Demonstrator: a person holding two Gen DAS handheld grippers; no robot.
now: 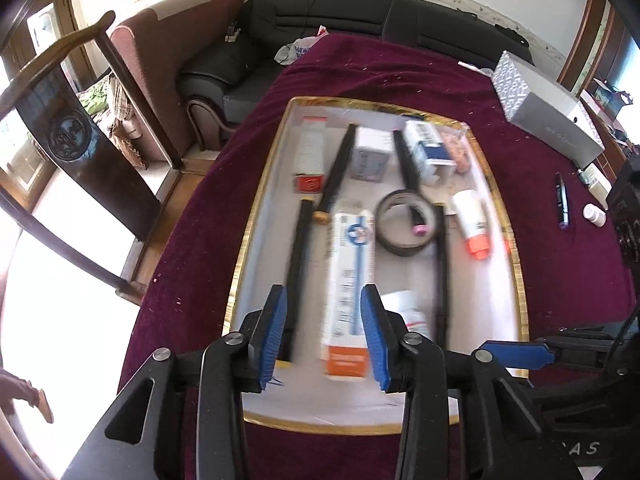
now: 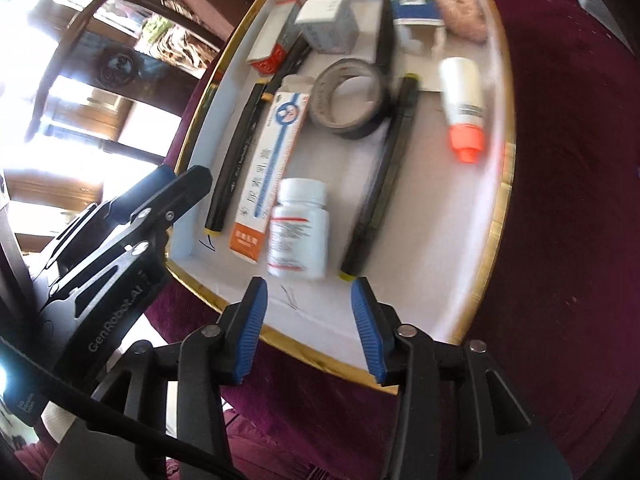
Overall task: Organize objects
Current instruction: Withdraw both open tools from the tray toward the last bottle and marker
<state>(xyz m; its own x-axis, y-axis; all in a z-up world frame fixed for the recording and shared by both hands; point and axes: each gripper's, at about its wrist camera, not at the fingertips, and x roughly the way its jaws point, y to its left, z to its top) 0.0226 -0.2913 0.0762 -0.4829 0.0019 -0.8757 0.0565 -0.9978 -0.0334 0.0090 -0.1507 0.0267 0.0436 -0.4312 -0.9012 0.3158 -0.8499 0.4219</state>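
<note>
We find both the left gripper [image 1: 324,334] and right gripper [image 2: 308,330] part-open and empty above the gold-rimmed white tray [image 1: 256,216] on the maroon-clothed worktop [image 1: 552,280]; the long white-and-orange carton [image 1: 350,292] and white pill bottle [image 2: 298,232] lie near.

Bottle [image 2: 298,228] in tray [image 2: 494,216], just right of carton [image 2: 272,160].

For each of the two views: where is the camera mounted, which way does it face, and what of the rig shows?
Left wrist: sits on the left gripper, looks steeply down at the gold-rimmed tray; its blue pads stand open, the right gripper enters at the right.
Right wrist: sits on the right gripper, looks down at the tray's near corner; pads open, the left gripper at the left.
Shared: tape roll, long orange-ended box, white bottle.
</note>
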